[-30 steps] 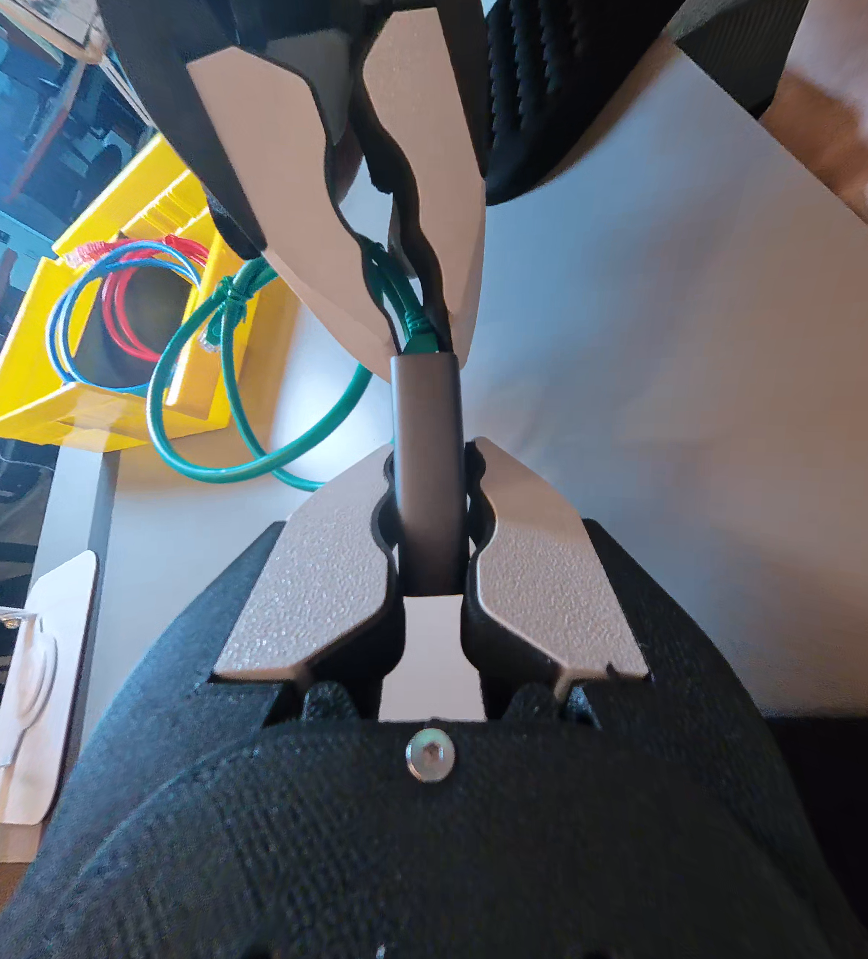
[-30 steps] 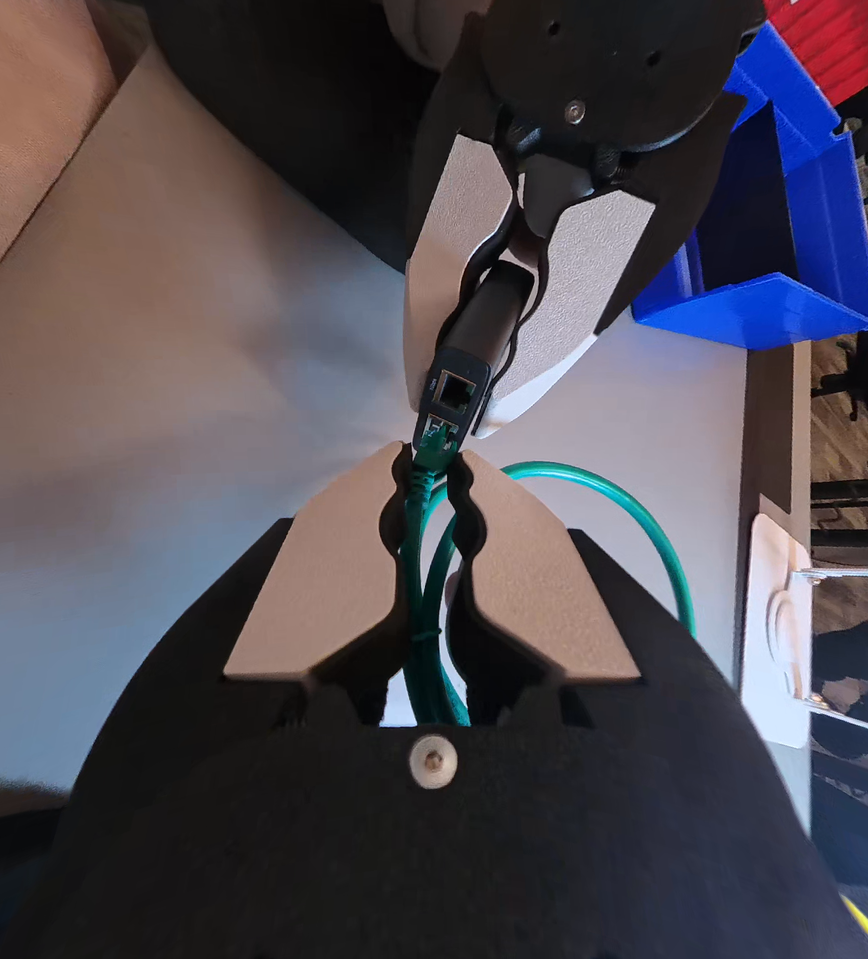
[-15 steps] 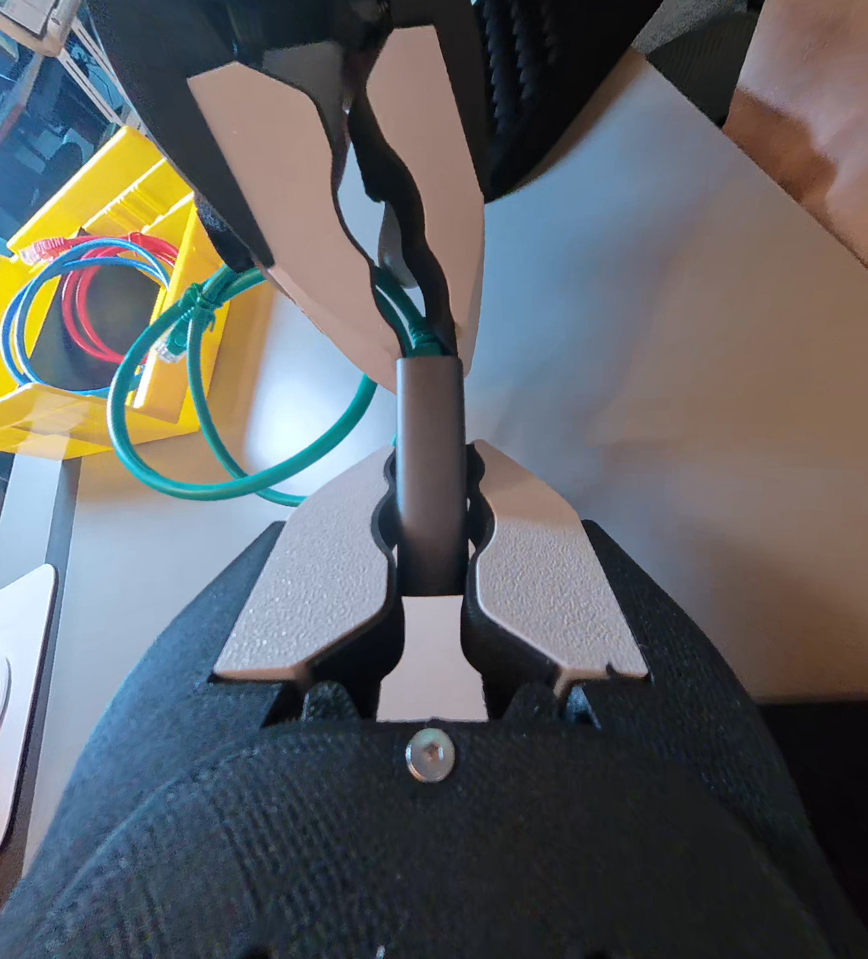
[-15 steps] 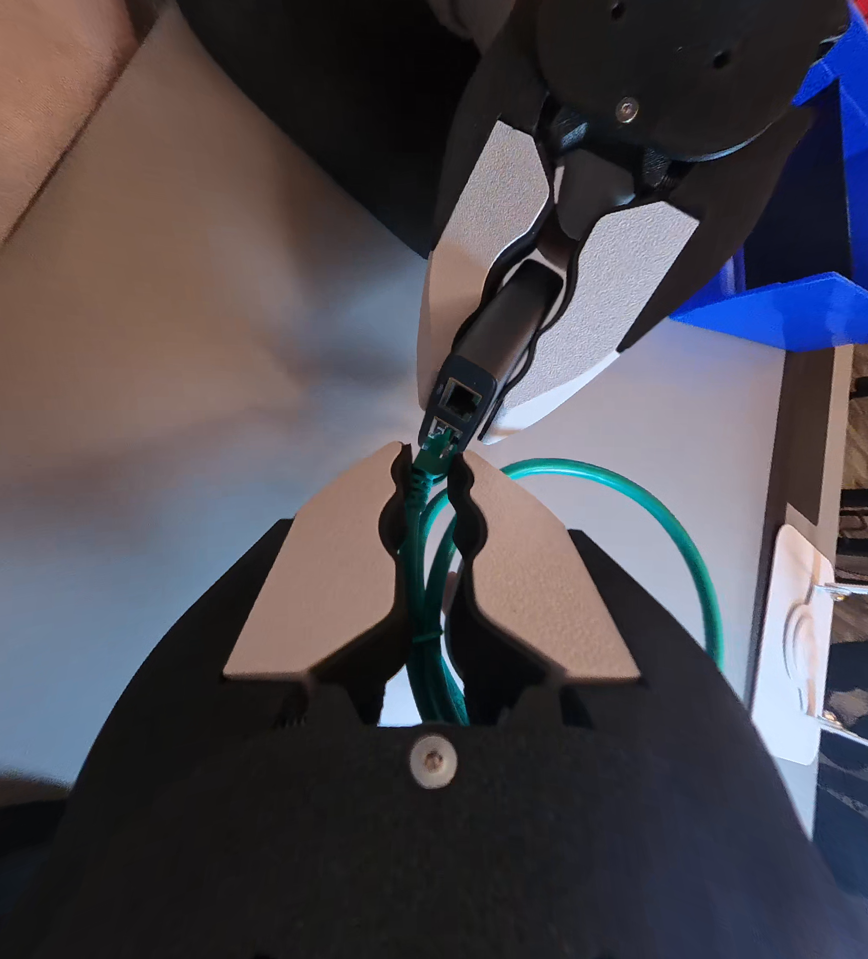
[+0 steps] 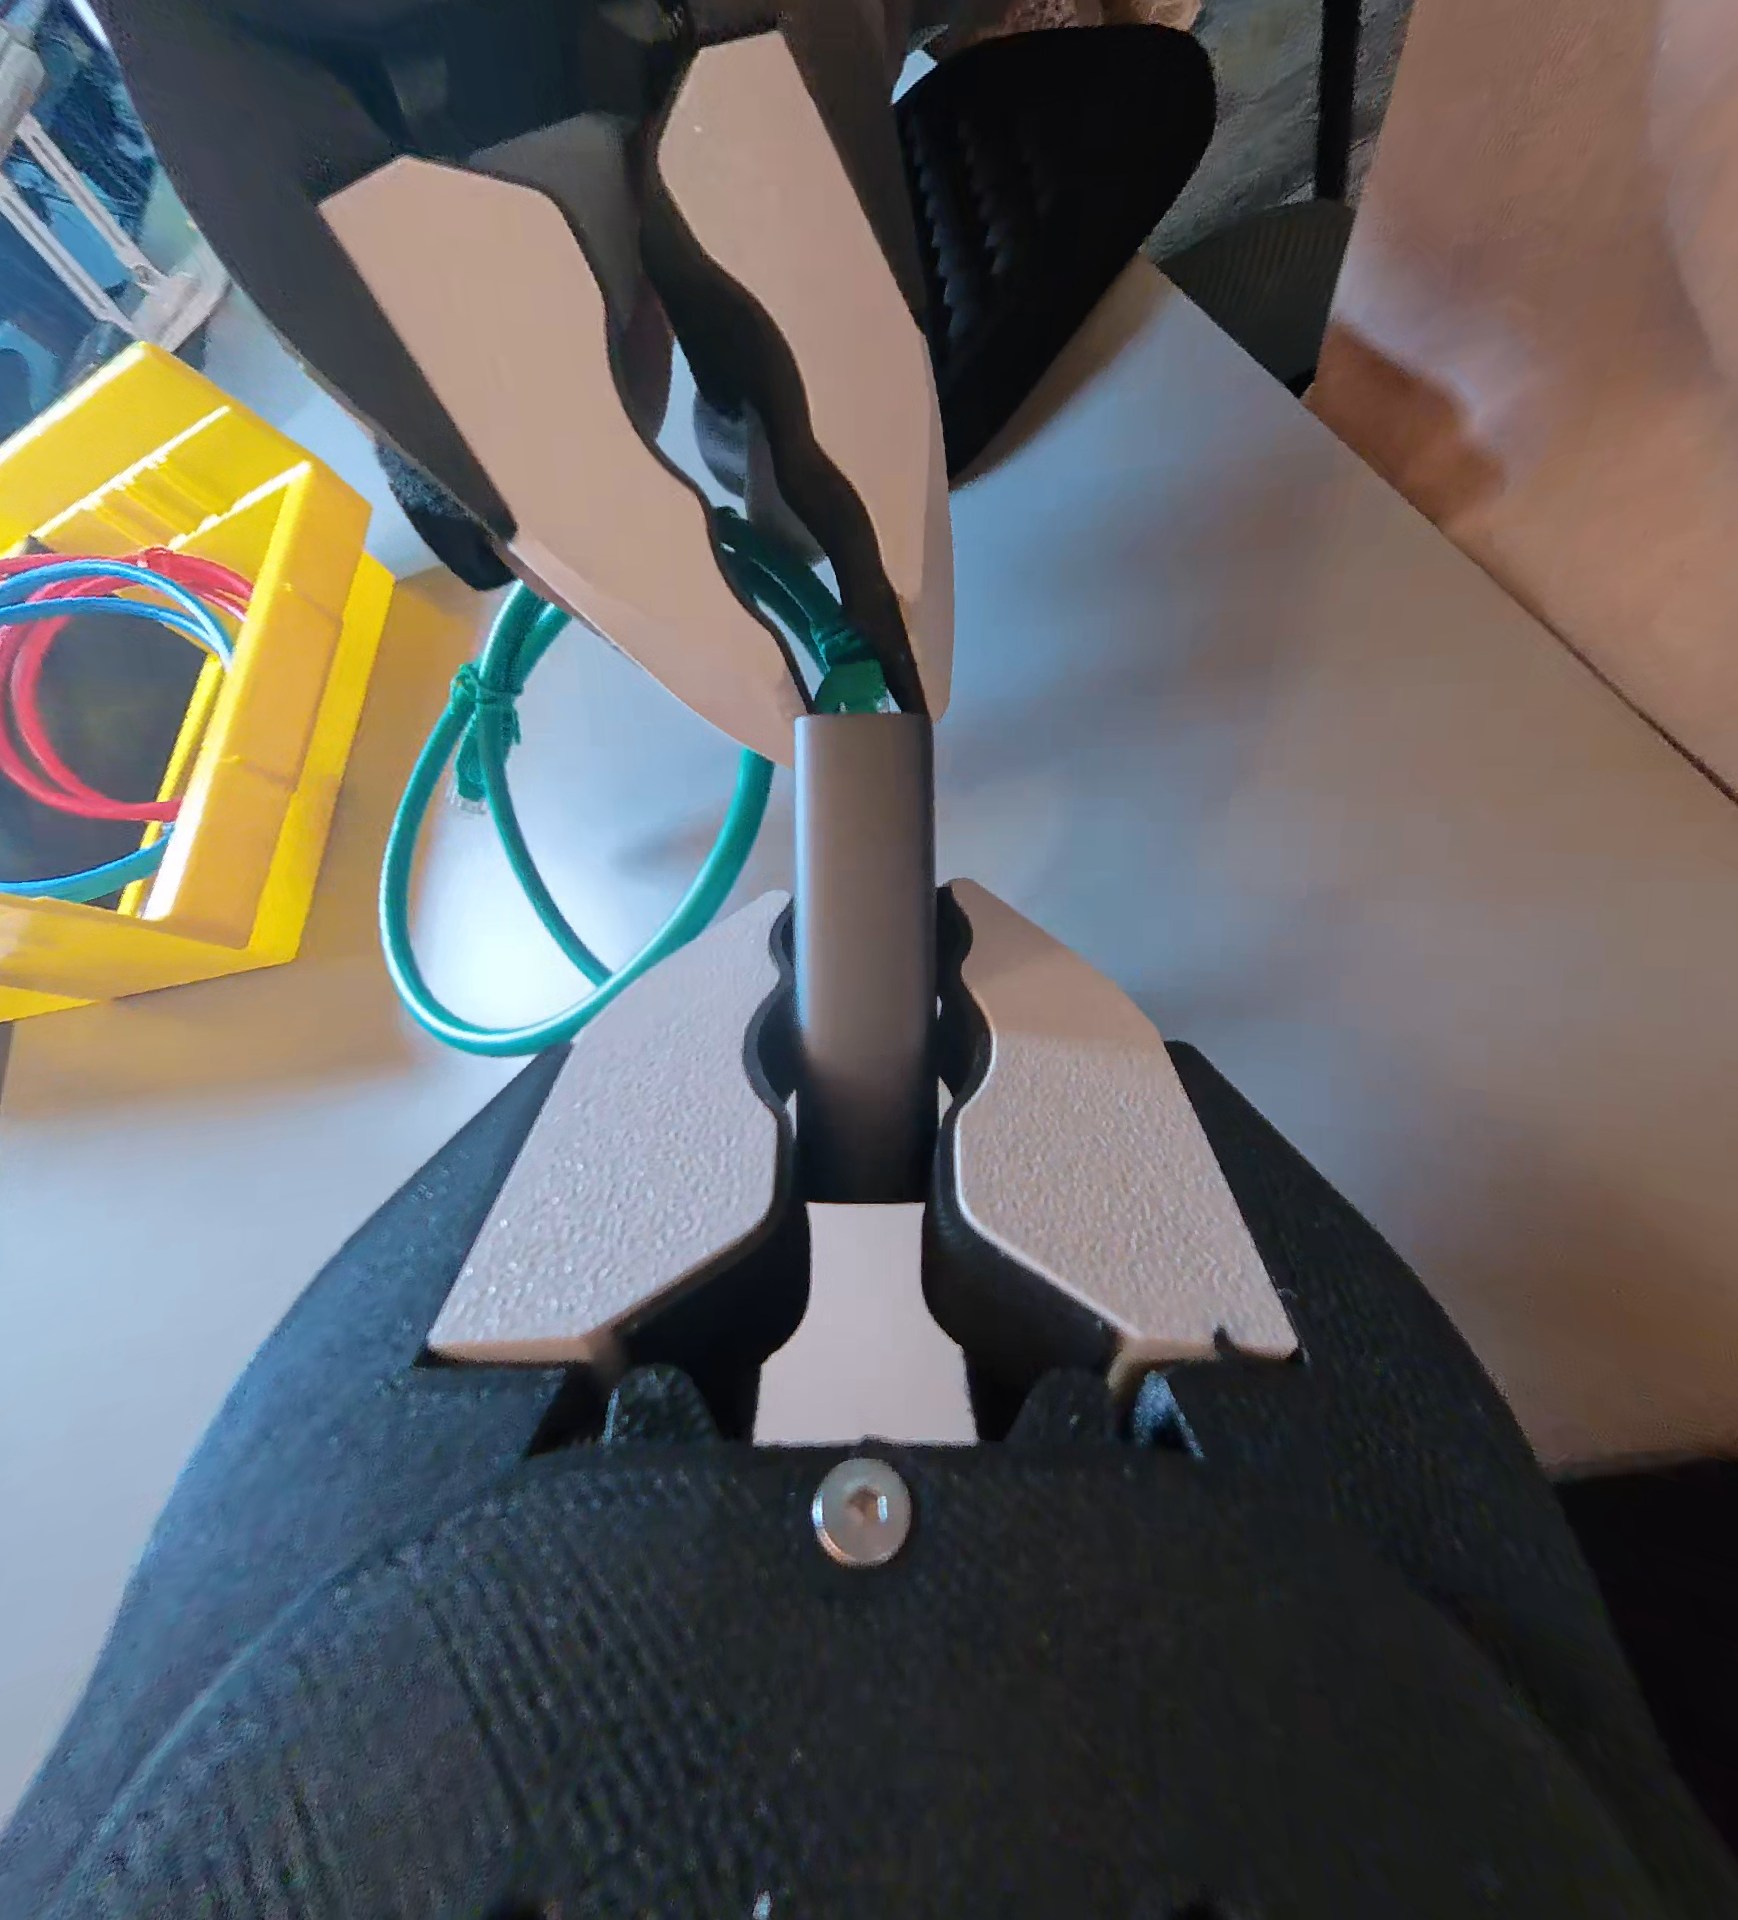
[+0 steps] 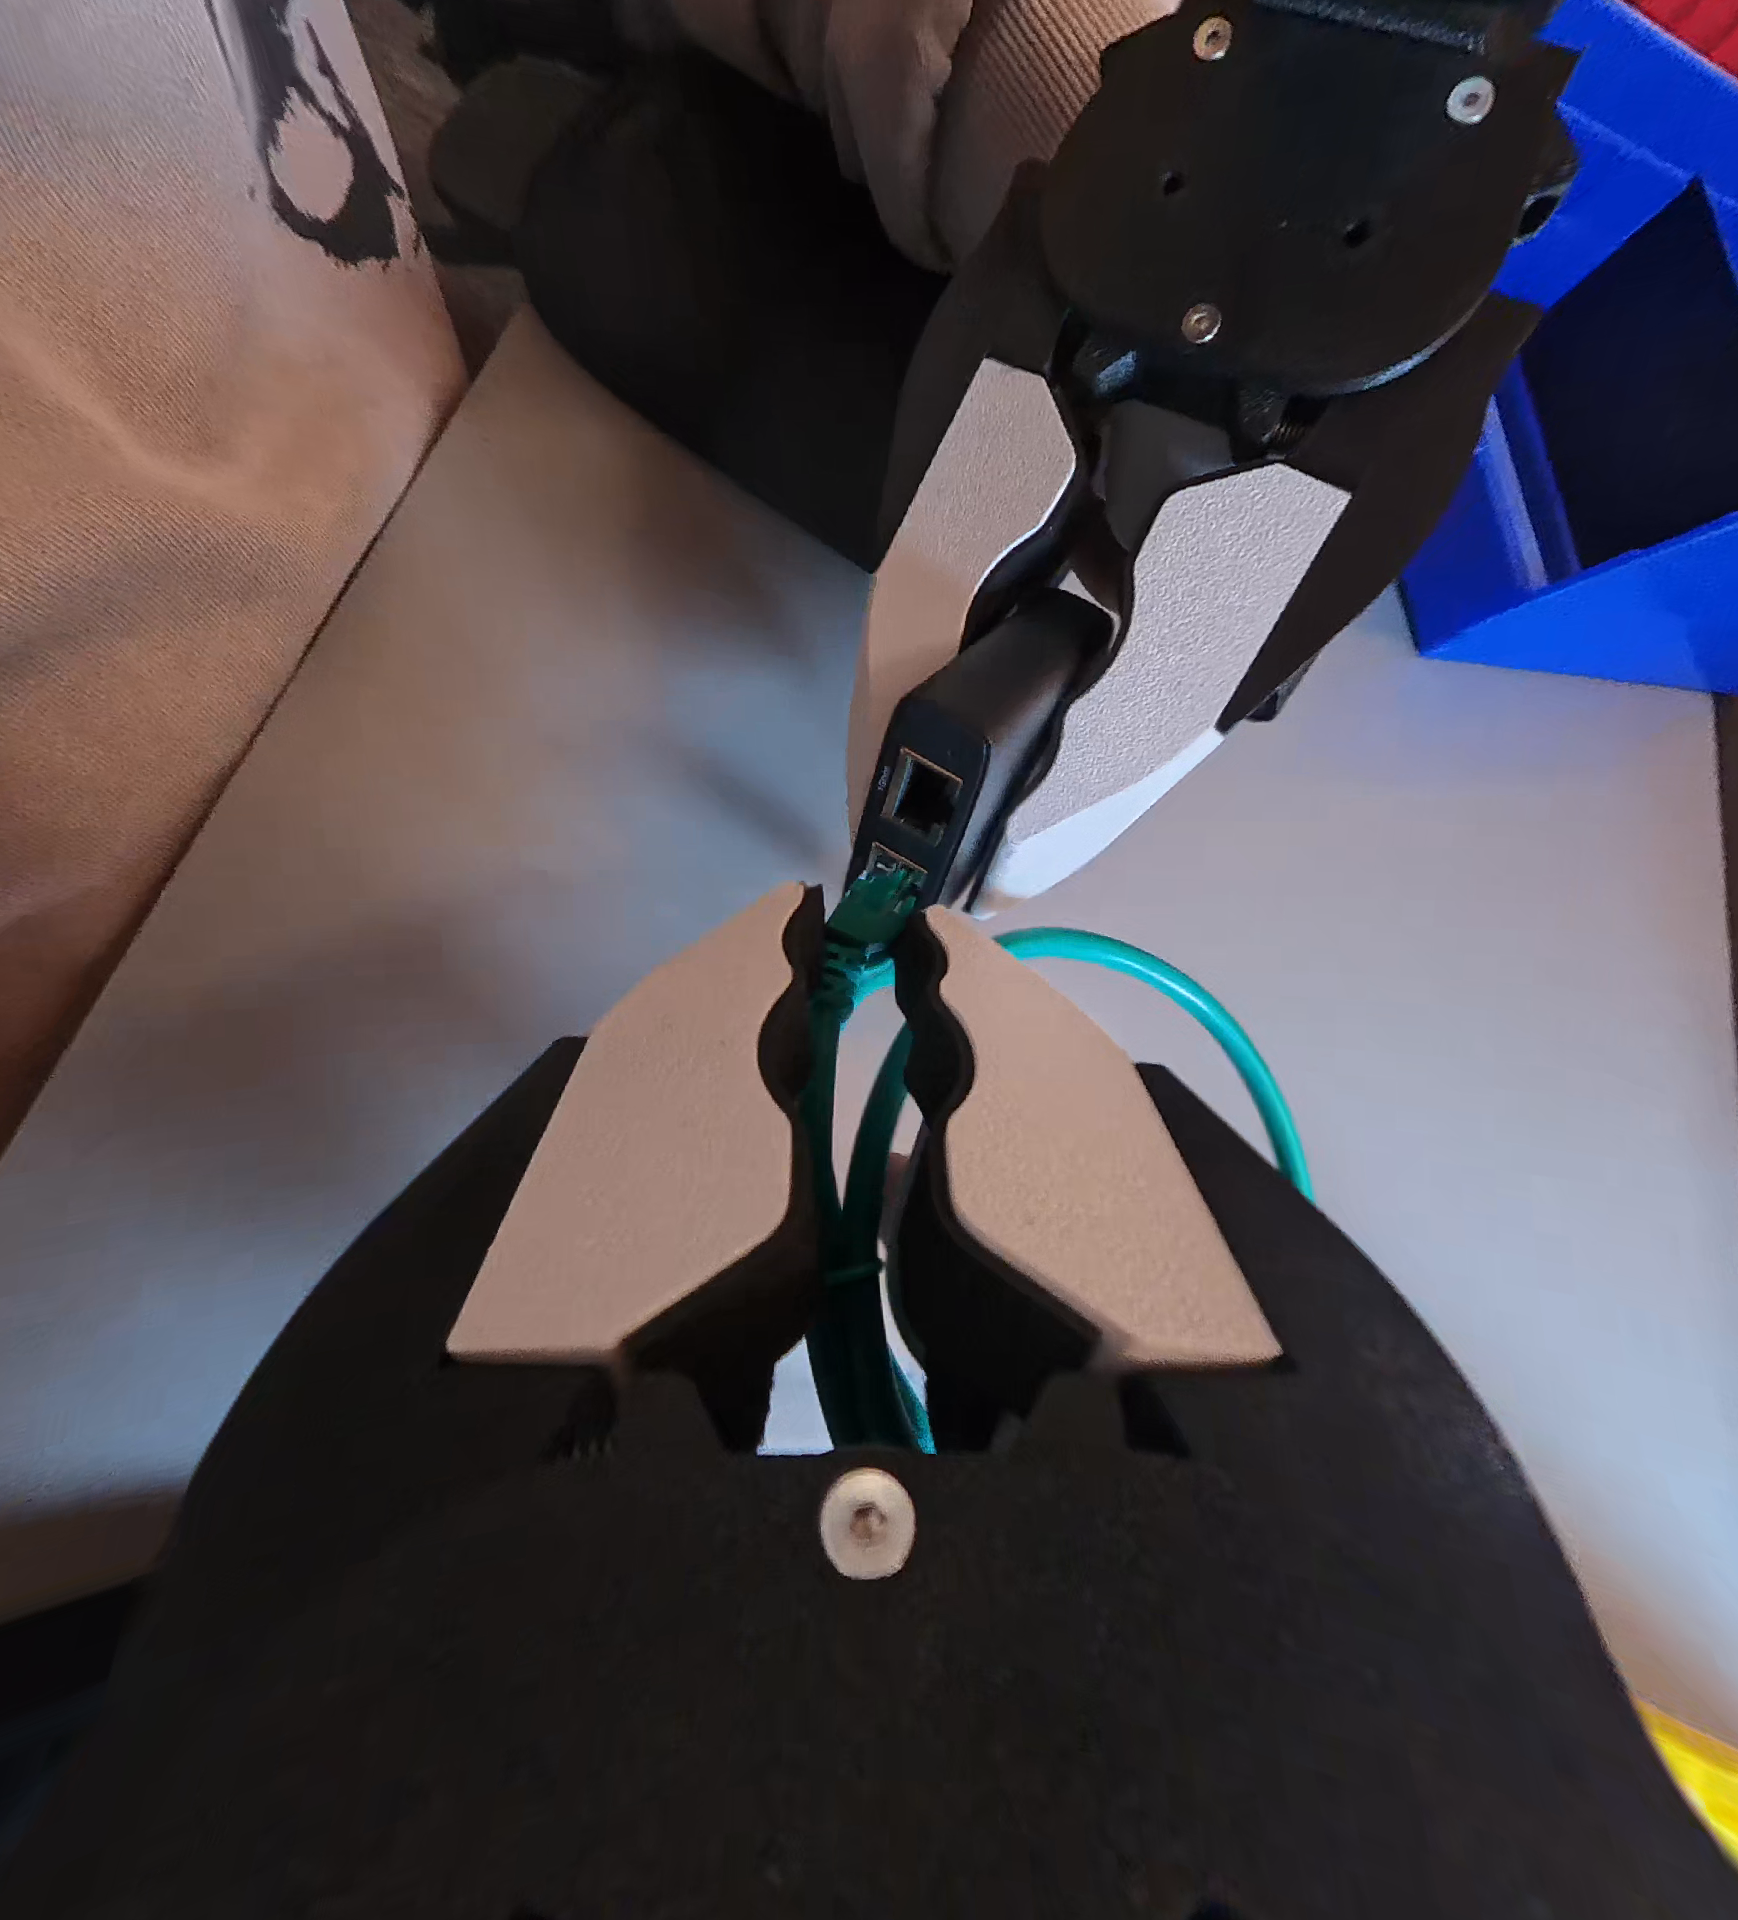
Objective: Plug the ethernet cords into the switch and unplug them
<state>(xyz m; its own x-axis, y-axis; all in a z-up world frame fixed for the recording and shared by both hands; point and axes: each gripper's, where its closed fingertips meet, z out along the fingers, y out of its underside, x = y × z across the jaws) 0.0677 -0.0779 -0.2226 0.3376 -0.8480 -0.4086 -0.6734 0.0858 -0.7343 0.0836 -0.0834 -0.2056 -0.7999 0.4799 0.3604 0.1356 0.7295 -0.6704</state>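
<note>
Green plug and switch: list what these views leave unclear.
- Left wrist view: the switch hides its own ports; the right gripper covers the green cord plug.
- Right wrist view: whether the plug is seated in the lower port is unclear.
- The left gripper covers the switch's rear.

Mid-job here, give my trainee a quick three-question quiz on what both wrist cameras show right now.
1. True or false: the left gripper is shut on the black switch.
2. What does the right gripper hold?
3. The green plug sits at which port of the switch's end face: A) the empty far one, B) the one nearest the right gripper?

Key: 1 true; 2 the green ethernet cord; 3 B.
</note>
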